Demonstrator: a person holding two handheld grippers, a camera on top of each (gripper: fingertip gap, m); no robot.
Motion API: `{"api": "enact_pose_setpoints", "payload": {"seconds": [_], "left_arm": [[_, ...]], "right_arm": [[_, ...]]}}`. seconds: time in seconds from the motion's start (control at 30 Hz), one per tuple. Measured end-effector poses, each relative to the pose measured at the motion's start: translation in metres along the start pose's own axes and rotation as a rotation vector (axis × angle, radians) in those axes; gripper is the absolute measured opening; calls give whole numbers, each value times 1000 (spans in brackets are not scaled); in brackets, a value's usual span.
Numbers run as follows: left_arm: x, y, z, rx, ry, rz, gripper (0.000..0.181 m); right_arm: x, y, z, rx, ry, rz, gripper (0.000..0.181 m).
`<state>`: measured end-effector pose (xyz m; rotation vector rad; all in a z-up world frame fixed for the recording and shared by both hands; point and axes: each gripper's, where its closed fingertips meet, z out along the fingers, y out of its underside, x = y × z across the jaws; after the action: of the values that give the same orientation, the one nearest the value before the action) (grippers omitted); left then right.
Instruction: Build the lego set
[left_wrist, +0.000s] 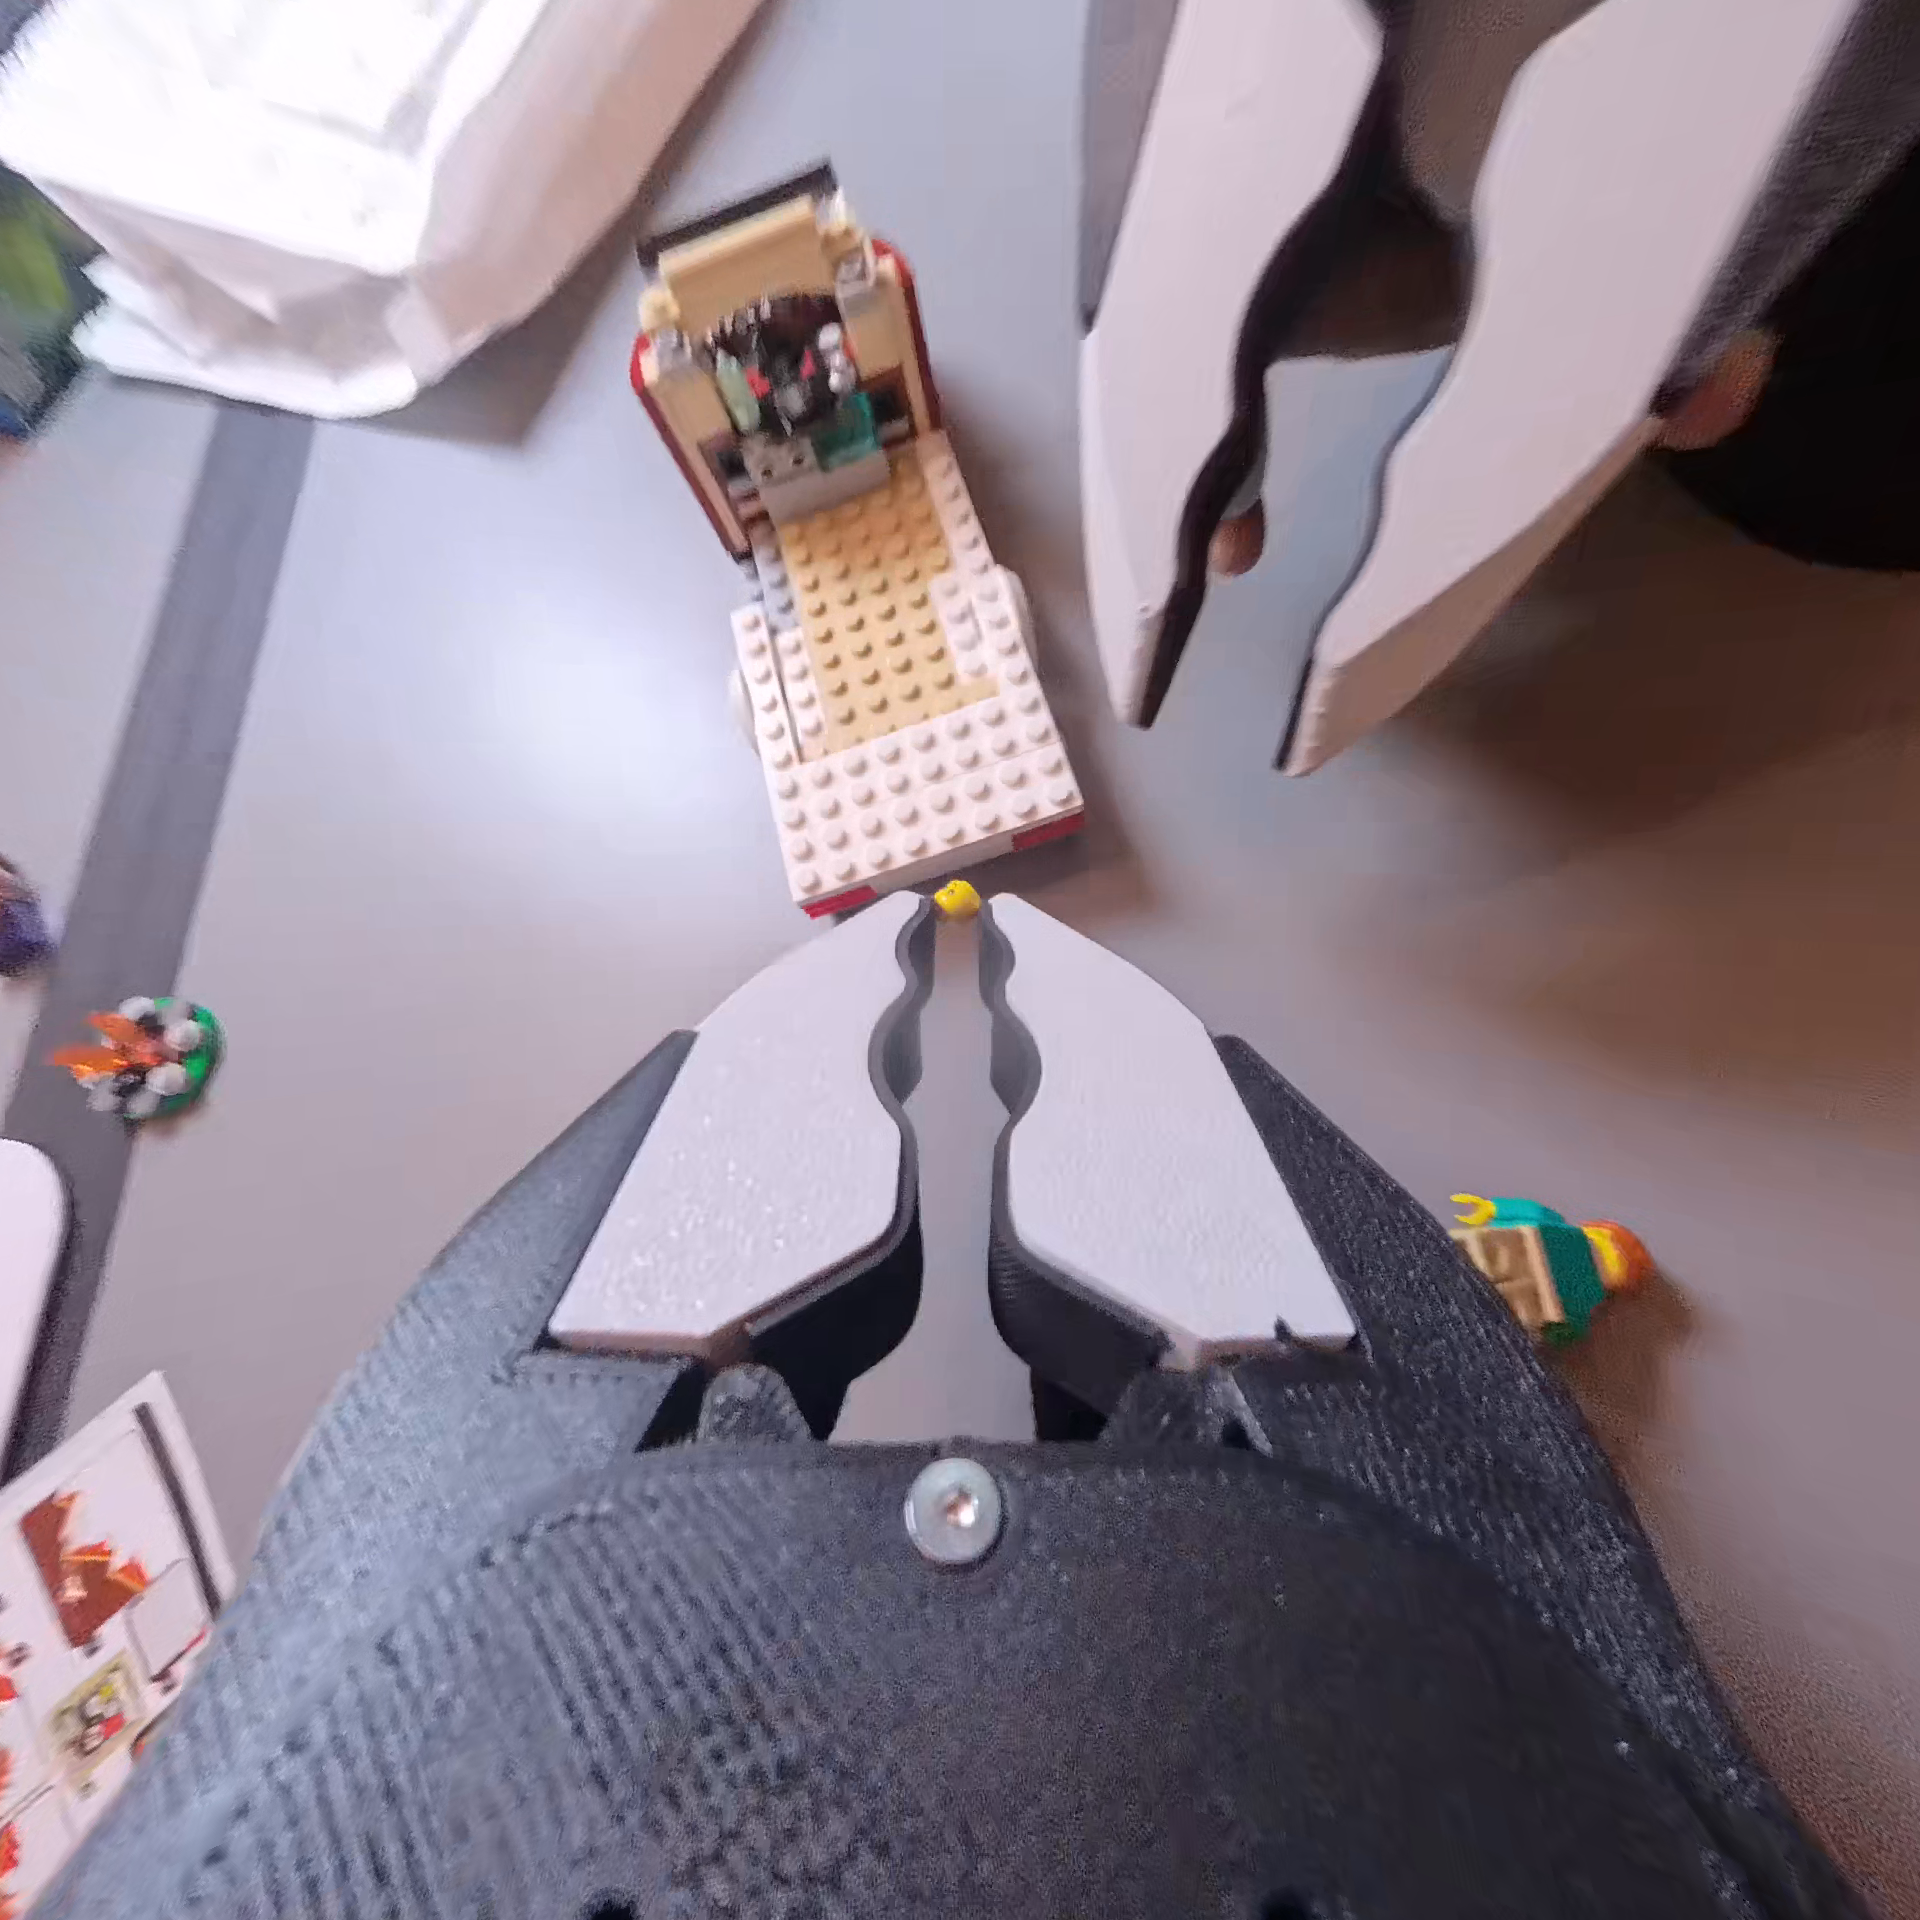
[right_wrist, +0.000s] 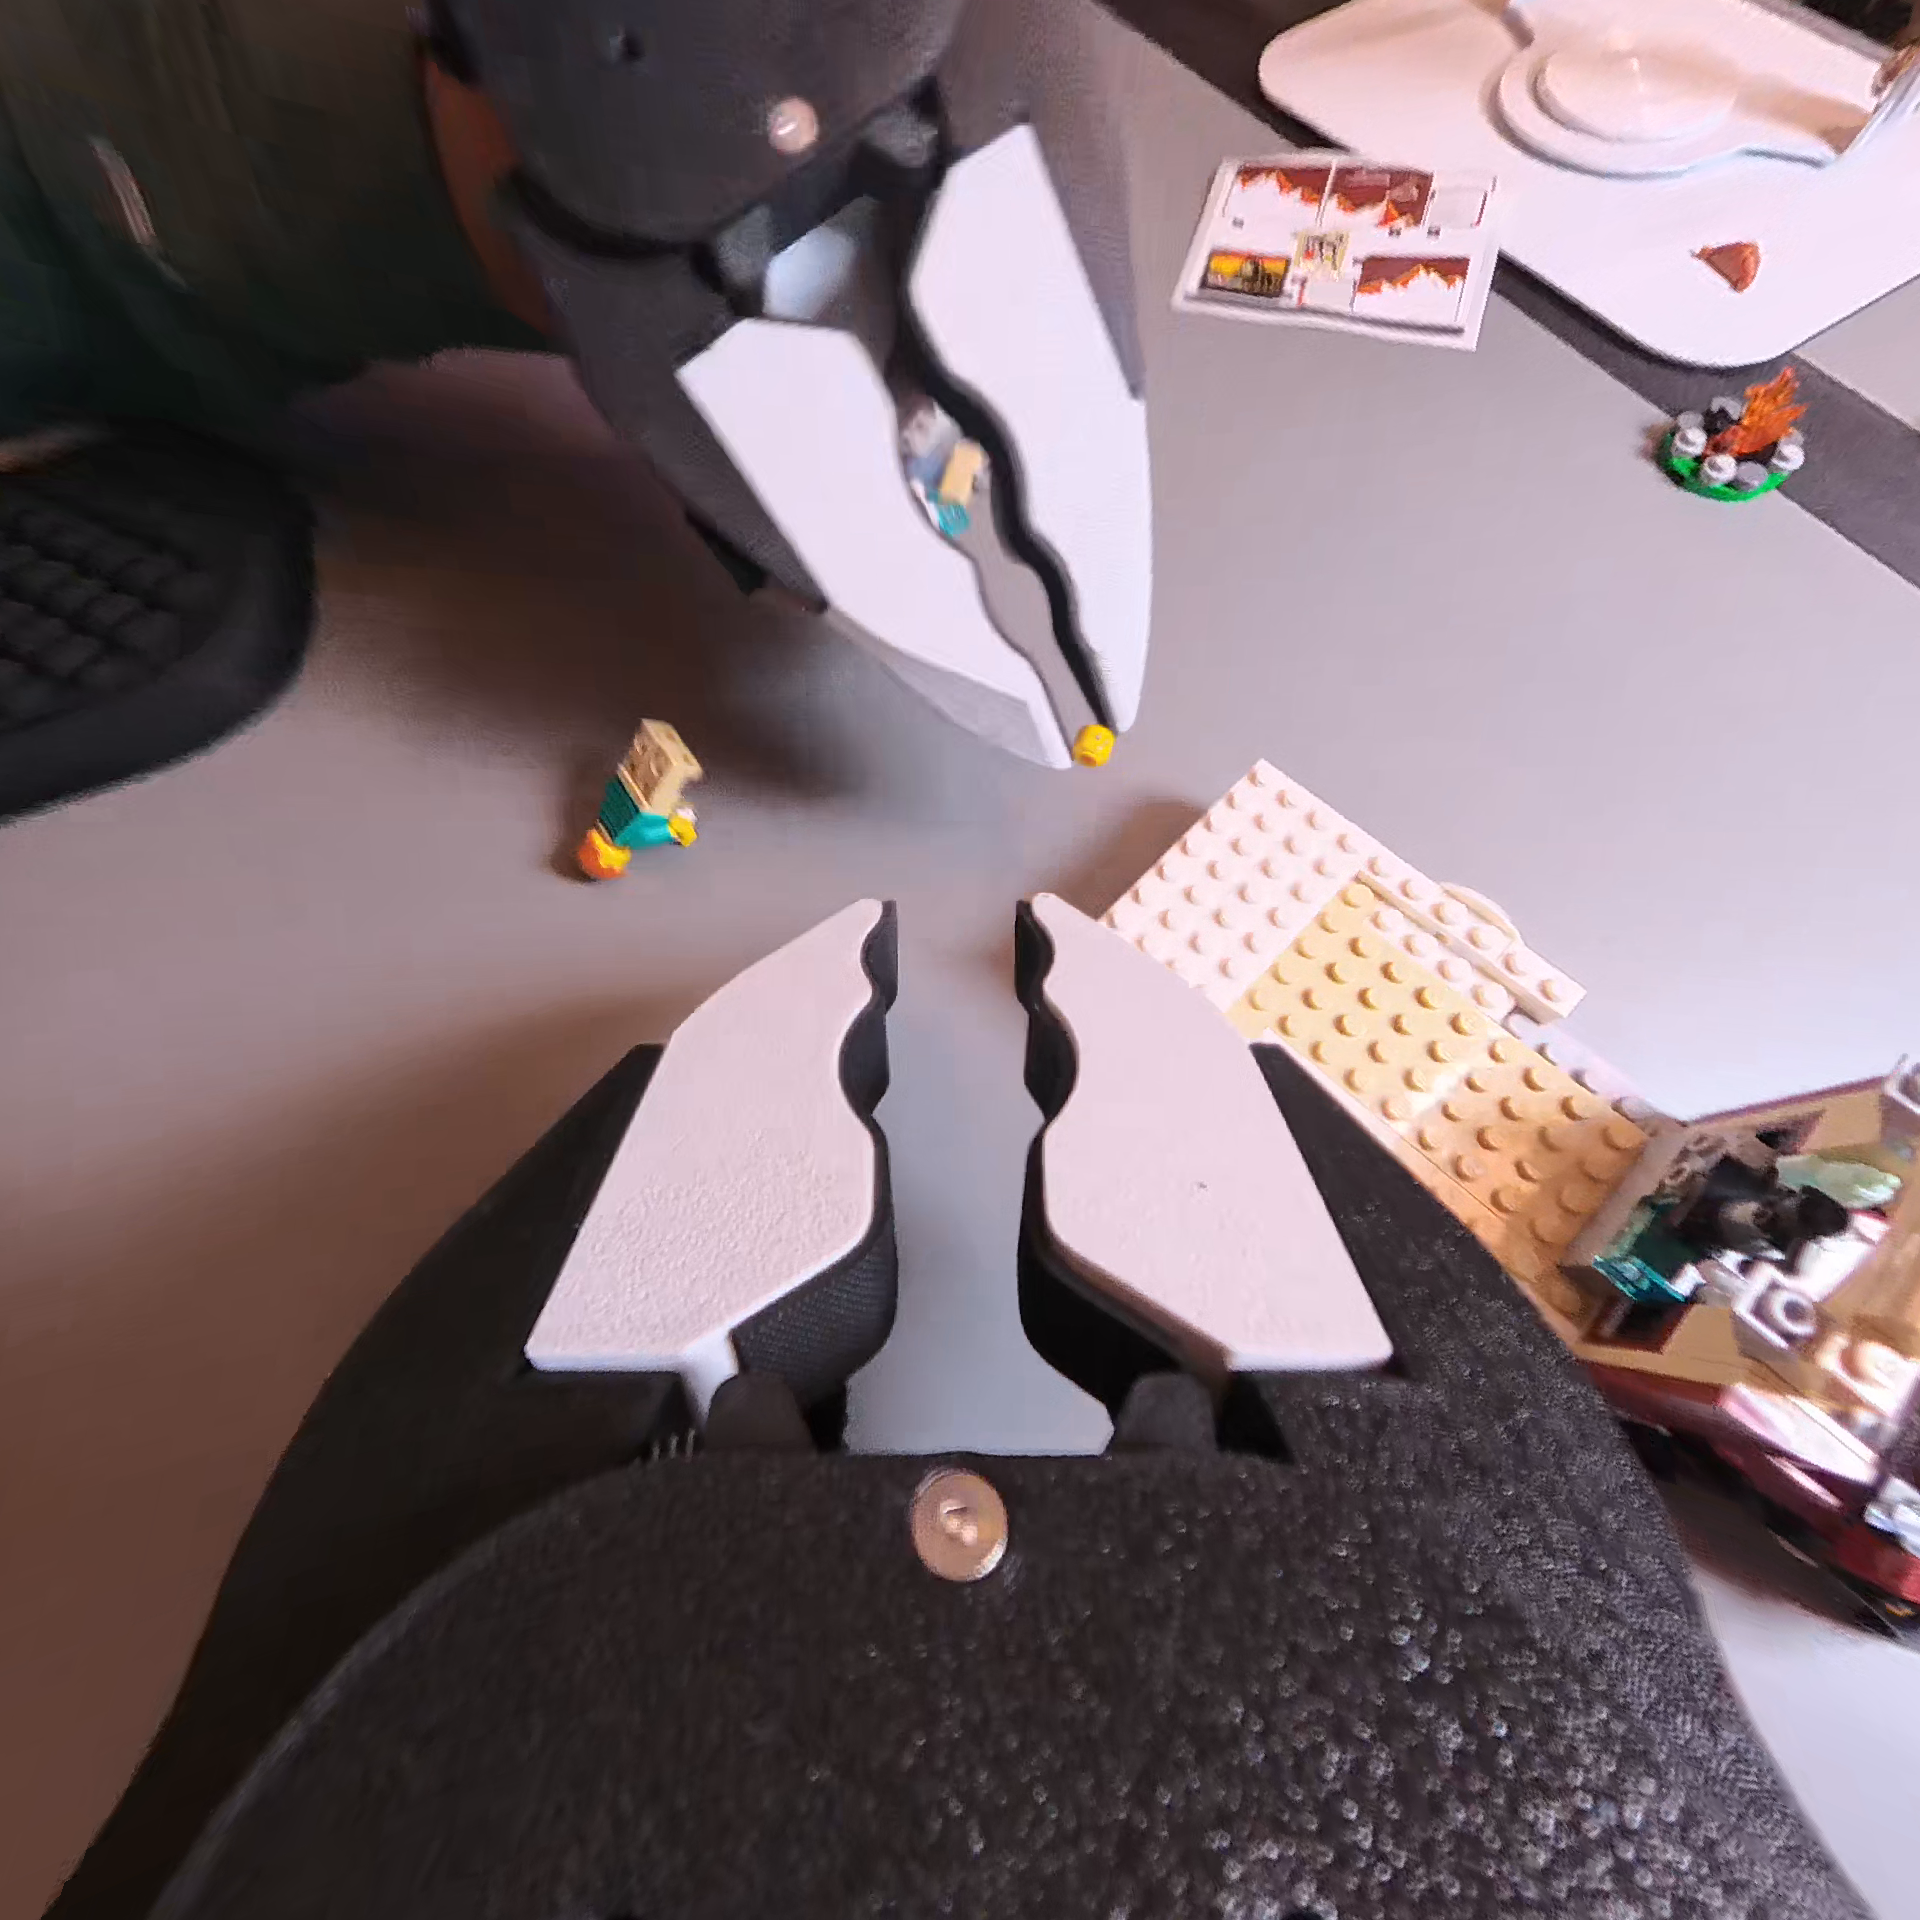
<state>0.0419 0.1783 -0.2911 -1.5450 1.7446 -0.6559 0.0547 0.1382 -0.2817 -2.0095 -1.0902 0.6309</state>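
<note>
A plain grey surface (left_wrist: 436, 644) fills both views, crossed by a darker grey strip (left_wrist: 156, 727). Beyond its edge sits what may be a black mesh chair seat (right_wrist: 114, 613), blurred.

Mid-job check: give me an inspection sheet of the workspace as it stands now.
Surface: grey table with a darker strip.
Job's things: partly built lego model, white and tan studded plates, tall section at one end; small yellow piece; minifigure lying down, headless as far as shows; campfire build; instruction sheet.
Clutter: white bag; white tray holding a brown piece.
Grippers: left gripper pinches the yellow piece at its tips, beside the model's white end; right gripper open, empty.
Cables: nothing seen.
Surroundings: black chair seat at the table edge.
</note>
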Motion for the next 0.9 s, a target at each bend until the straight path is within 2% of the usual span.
{"api": "enact_pose_setpoints", "payload": {"seconds": [0.23, 0.4, 0.5, 0.9], "left_arm": [[41, -40, -49, 176, -165, 239, 8], [64, -56, -70, 252, -254, 344, 8], [73, -60, -76, 251, -285, 394, 8], [89, -66, -91, 255, -318, 463, 8]], "right_arm": [[-22, -46, -18, 294, -249, 245, 14], [-53, -60, -25, 358, -544, 421, 13], [-68, -67, -30, 372, -658, 473, 12], [-93, -69, -34, 352, -766, 474, 8]]}}
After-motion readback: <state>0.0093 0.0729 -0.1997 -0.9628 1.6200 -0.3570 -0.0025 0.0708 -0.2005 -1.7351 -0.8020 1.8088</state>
